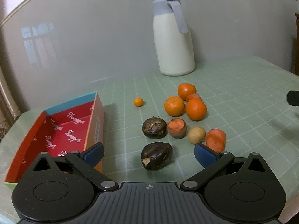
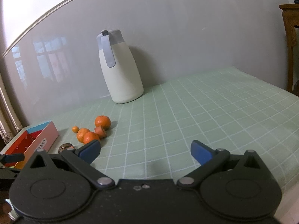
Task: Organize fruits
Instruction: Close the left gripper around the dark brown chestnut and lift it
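repeated white script, unclear spelling, inside red box [image 1: 56,128]

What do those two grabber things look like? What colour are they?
Both look alike. The left gripper and right gripper are black plastic, each with two round discs, angled link arms with silver pins, and blue pads on the fingertips. The left body has ridges and a small crosshair mark; the right one is speckled. No cables or sleeves show.
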